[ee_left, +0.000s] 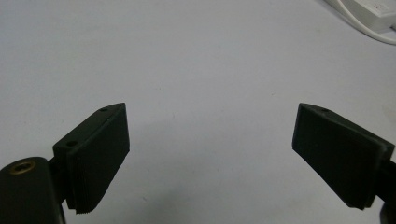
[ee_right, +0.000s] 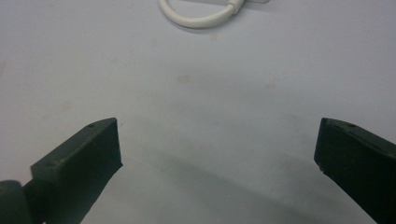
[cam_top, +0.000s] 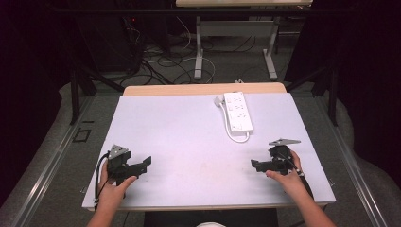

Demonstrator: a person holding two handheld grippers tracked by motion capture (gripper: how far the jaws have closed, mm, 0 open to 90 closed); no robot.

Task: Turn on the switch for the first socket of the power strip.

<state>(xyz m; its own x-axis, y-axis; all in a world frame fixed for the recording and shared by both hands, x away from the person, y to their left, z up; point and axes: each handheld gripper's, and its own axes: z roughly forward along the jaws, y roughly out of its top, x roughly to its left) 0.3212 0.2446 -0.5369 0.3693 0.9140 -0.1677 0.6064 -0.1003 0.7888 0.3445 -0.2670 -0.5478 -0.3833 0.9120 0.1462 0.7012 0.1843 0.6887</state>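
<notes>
Two handheld grippers, left gripper [cam_top: 142, 166] and right gripper [cam_top: 257, 164], rested spread wide and empty on a white table [cam_top: 189, 137], near a power strip [cam_top: 238, 111].

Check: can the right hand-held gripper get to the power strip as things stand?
Probably yes. The right hand-held gripper is open and empty, and bare table lies between it and the power strip; nothing blocks the way.

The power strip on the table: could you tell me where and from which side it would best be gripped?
Probably across the narrow width of the power strip, coming from above with the right gripper, which is nearer. It lies flat, long and slim; its cord loops at the near end, so grip mid-body.
</notes>
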